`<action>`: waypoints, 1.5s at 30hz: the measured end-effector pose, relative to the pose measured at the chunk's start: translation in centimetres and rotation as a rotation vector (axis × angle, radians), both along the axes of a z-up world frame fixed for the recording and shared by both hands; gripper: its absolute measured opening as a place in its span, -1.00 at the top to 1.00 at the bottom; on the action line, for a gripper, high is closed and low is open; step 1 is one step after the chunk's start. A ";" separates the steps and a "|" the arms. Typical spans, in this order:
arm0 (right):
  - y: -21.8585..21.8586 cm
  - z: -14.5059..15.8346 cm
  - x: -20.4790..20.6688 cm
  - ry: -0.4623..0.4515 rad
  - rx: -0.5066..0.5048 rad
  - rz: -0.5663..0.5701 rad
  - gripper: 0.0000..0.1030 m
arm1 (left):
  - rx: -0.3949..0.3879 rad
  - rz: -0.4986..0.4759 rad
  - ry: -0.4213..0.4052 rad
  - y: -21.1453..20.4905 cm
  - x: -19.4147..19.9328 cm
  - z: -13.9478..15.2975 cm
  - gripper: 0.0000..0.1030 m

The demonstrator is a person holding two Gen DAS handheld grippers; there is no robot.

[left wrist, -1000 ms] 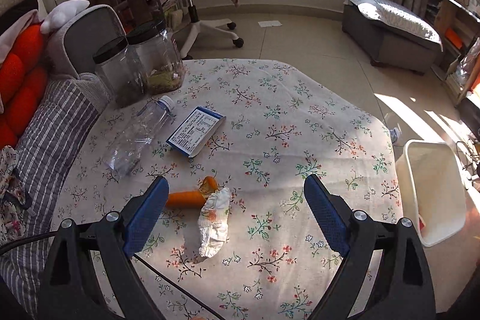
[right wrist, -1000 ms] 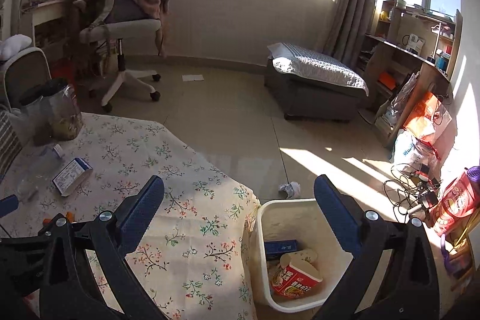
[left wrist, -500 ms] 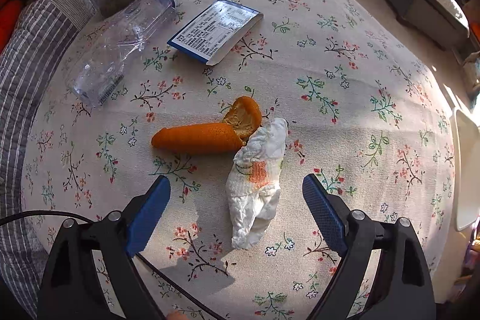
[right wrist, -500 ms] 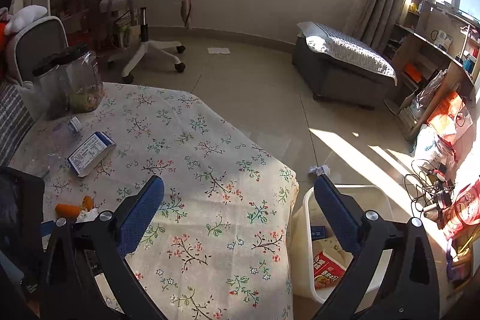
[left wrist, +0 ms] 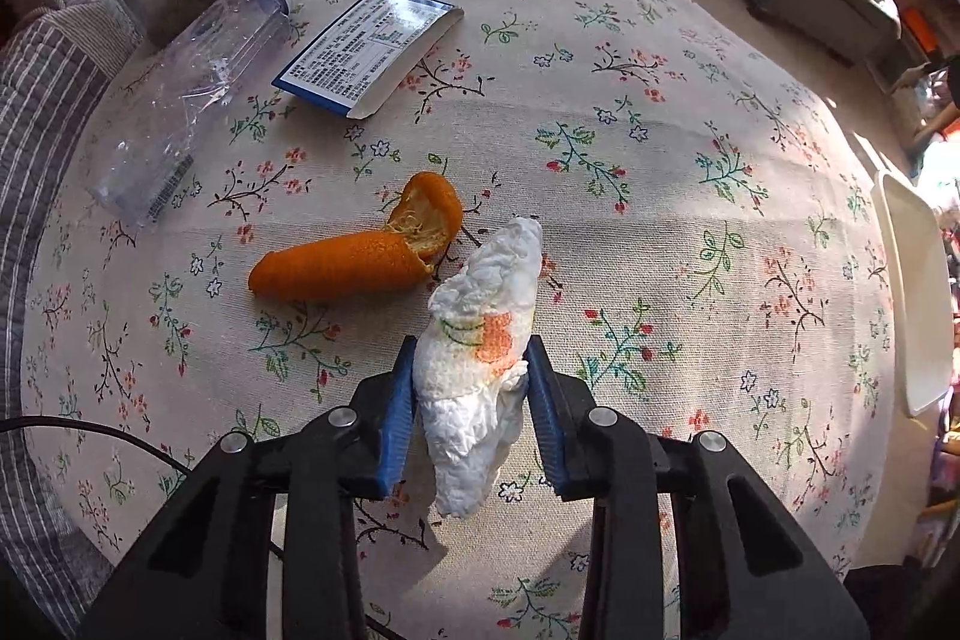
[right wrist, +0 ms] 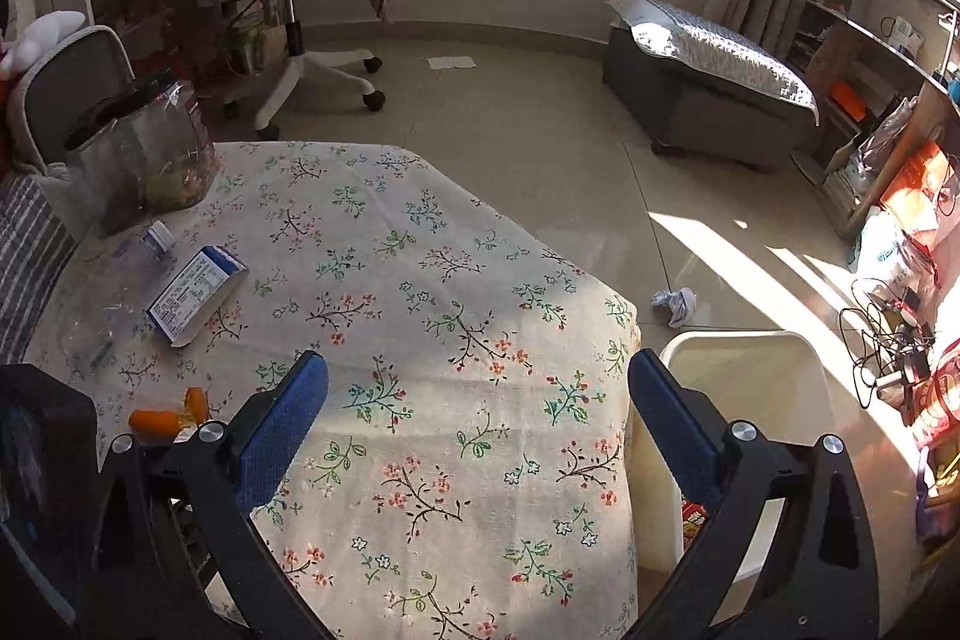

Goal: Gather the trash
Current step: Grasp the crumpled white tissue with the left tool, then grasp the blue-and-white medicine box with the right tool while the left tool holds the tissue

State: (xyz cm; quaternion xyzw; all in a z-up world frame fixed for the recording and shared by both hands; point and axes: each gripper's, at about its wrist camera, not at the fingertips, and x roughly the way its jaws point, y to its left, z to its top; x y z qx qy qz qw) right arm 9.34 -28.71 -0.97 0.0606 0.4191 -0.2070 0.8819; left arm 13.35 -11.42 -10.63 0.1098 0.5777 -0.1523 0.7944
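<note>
Bin (right wrist: 744, 370) contents mostly hidden behind right claw (right wrist: 477, 412); box (left wrist: 366, 46) print unreadable.

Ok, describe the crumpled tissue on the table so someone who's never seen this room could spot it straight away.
On the floral tablecloth, look at the near edge, just right of the orange peel. The crumpled tissue lies there, pinched between the left gripper jaws. It is the only white, wrinkled thing there, with an orange print on it.

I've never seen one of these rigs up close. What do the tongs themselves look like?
Both the left tongs and right tongs share one build: matte black angular arms with round silver screw heads, ending in flat, textured blue fingers. A thin black cable trails beside the left one.
</note>
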 end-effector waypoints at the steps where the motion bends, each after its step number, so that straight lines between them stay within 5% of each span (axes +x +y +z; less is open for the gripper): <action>1: 0.0 -0.2 0.1 0.005 0.012 0.003 -0.86 | -0.020 0.003 -0.009 0.5 -0.1 0.9 0.32; 10: 1.9 -3.0 5.1 0.132 0.241 0.039 -0.87 | -0.225 0.127 -0.247 8.7 1.2 15.8 0.32; 14: 5.1 -4.0 9.8 0.159 0.307 0.029 -0.87 | -0.272 0.205 -0.352 12.4 2.0 19.3 0.31; 16: 6.8 -4.9 12.2 0.183 0.354 0.026 -0.87 | -0.272 0.254 -0.392 14.1 2.1 19.1 0.31; 22: 10.8 -7.9 17.9 0.219 0.413 -0.020 -0.87 | -0.296 0.302 -0.337 16.9 3.6 17.4 0.31; 27: 12.6 -10.0 21.1 0.251 0.383 -0.043 -0.87 | -0.334 0.314 -0.324 17.7 3.4 17.5 0.31; 42: 15.3 -12.9 22.5 0.351 0.275 -0.006 -0.88 | -0.370 0.329 -0.295 18.5 3.8 17.2 0.31; 45: 15.6 -12.6 22.6 0.342 0.229 -0.002 -0.63 | -0.384 0.330 -0.285 18.5 3.8 17.1 0.31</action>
